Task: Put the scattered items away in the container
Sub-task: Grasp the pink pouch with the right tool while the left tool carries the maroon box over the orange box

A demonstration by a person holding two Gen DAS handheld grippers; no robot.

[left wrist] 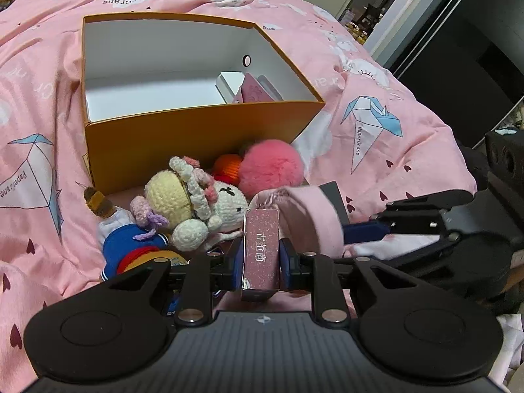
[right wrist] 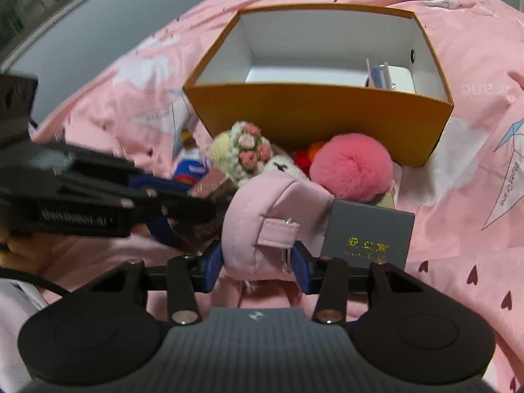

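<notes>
My left gripper (left wrist: 262,258) is shut on a small glittery pink box (left wrist: 262,245), held upright between its blue pads. My right gripper (right wrist: 258,267) stands open astride a soft pink pouch (right wrist: 262,222); the pads flank the pouch's sides and do not visibly squeeze it. The orange container (left wrist: 196,137) with white inside walls stands open just beyond, holding a white box and a pink item (left wrist: 255,90) at its right end. In front of it lie a crochet doll (left wrist: 193,196), a pink pom-pom (left wrist: 271,167), an orange knit piece (left wrist: 227,165) and a sailor plush (left wrist: 131,245).
A grey box with gold lettering (right wrist: 366,232) leans just right of the pouch. Everything rests on a pink bedspread (left wrist: 393,163) printed with paper cranes. The bed drops off at the right toward a dark doorway (left wrist: 458,65). The left gripper's arm (right wrist: 98,203) crosses the right wrist view.
</notes>
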